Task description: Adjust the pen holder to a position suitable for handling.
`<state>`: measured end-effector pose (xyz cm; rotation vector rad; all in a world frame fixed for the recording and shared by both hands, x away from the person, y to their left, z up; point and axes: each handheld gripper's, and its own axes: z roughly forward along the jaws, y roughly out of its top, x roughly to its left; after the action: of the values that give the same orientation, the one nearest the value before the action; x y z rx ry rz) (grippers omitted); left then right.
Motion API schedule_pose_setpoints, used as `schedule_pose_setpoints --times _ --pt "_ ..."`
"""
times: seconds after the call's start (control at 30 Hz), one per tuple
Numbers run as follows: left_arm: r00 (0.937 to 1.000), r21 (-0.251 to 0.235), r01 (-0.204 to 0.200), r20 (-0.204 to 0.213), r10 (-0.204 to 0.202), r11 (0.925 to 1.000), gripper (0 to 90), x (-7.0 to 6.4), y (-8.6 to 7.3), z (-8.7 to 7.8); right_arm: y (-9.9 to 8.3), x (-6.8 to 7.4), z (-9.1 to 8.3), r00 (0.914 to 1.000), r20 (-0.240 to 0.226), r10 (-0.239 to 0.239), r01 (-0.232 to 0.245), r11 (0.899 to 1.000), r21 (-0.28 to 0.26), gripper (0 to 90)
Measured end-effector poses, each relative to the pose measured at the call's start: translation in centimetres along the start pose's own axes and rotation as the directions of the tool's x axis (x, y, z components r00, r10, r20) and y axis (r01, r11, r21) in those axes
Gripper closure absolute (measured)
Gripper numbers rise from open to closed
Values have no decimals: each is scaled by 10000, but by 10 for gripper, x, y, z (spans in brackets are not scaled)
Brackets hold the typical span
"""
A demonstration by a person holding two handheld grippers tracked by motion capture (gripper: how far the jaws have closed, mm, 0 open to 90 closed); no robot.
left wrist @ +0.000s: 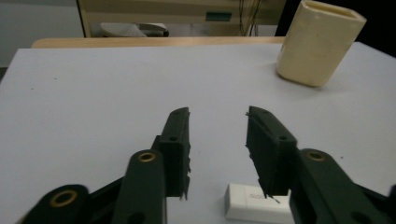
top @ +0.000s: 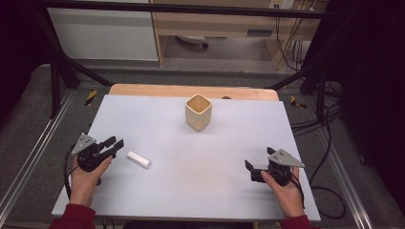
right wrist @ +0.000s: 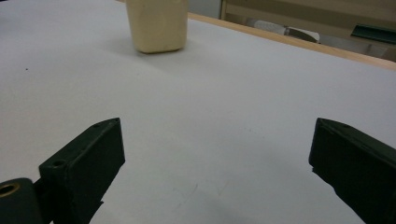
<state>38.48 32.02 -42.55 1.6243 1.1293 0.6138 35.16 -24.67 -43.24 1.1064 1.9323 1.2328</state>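
Holding both grippers low over the grey table (top: 191,157), you have nothing gripped yet. Your left gripper (top: 114,145) sits at the near left, jaws parted a moderate gap and empty, tips pointing right toward the white block (top: 139,159). That small white block lies flat on the table just beside the left jaw tips, not touching them as far as the high view shows. In the left gripper view the left gripper (left wrist: 218,114) has the block (left wrist: 252,203) low in frame, under and beside one jaw, not between the pads; contact there is unclear. Your right gripper (top: 249,167) rests at the near right, jaws spread wide and empty, pointing left; in the right gripper view the right gripper (right wrist: 215,126) has bare table between its jaws. The cream square cup (top: 198,111) stands upright at the far middle of the table, well apart from both grippers, open top up; it also shows far off at (left wrist: 318,43) and (right wrist: 156,25).
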Motion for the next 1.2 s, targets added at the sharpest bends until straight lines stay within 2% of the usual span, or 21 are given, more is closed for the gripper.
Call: schedule_pose_setpoints --times 0.1,0.23,0.3,0.37,0.43,0.53,0.57,0.6,0.67,0.73,0.77,0.8,0.83,0.97,1.2 --pt "9994 250 -253 -248 259 9994 724 2 -1 -2 0 3 1 9999 -40 -122 122 9999 38 40" --pt "9993 422 -349 -127 354 9985 850 3 -2 -3 1 7 3 9993 -13 -366 366 9992 159 40" --pt "9993 504 -378 -57 381 9980 871 3 -2 -2 0 7 3 9993 3 -383 383 9991 176 40" --pt "9984 822 -551 -84 559 9951 900 3 -4 1 1 8 3 9992 57 -389 387 9991 186 41" --pt "9960 1132 -864 -151 886 9898 900 2 -4 5 1 8 3 9993 17 -364 363 9992 137 41" --pt "9956 1356 -900 -121 925 9867 900 4 -6 11 0 8 4 9993 -23 -376 377 9991 194 41" --pt "9948 1590 -967 -157 1005 9825 900 6 -8 15 0 8 5 9993 -33 -376 376 9991 194 41" --pt "9948 1590 -967 -157 1005 9825 900 6 -8 15 0 8 5 9993 -33 -376 376 9991 194 41" --pt "9951 1951 -958 -35 983 9761 900 8 -11 19 0 9 5 9993 -64 -361 362 9991 211 41" --pt "9953 2079 -954 43 966 9735 900 8 -12 20 0 9 4 9992 -73 -395 396 9990 217 41" --pt "9946 2230 -1039 197 1020 9693 900 7 -12 21 1 10 4 9990 -104 -428 430 9988 223 42" --pt "9908 2434 -1353 373 1301 9604 900 4 -13 23 1 10 5 9989 -106 -454 456 9987 231 41" --pt "9908 2434 -1353 373 1301 9604 900 4 -13 23 1 10 5 9987 -100 -491 493 9985 242 41" --pt "9881 2848 -1536 550 1438 9462 900 2 -18 29 0 11 3 9988 -117 -474 476 9986 238 41" --pt "9876 2979 -1570 568 1466 9416 900 2 -19 30 -1 10 3 9990 -111 -431 435 9985 327 41"
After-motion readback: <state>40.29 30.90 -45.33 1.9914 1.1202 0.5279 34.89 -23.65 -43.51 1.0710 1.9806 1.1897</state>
